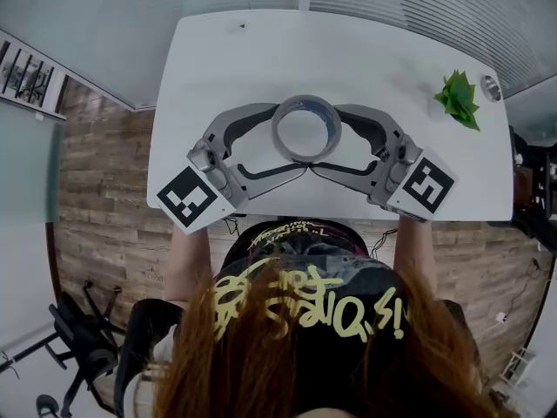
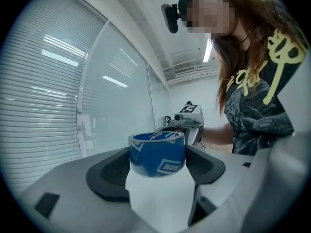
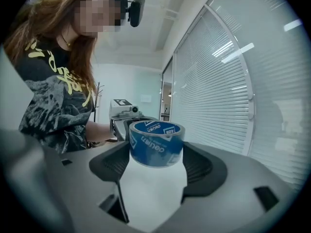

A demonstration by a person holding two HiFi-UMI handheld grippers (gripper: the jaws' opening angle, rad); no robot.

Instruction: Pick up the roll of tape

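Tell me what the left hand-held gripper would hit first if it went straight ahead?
The roll of tape, gripped between its jaws; directly behind it, probably the right hand-held gripper facing it.

The roll of tape (image 1: 306, 103) hangs flat over the middle of the table (image 1: 261, 50), hole upward. The left gripper (image 1: 290, 139) closes on it from the left and the right gripper (image 1: 325, 139) from the right. Each has one jaw against the roll's far side and one against its near side. The person (image 1: 305, 320) stands at the table's near edge. A small plant (image 1: 459, 99) lies near the far right corner, with a small round object (image 1: 491, 87) just beside it. Blinds (image 1: 418, 7) run behind the table. An office chair (image 1: 78, 338) stands on the floor, near left.
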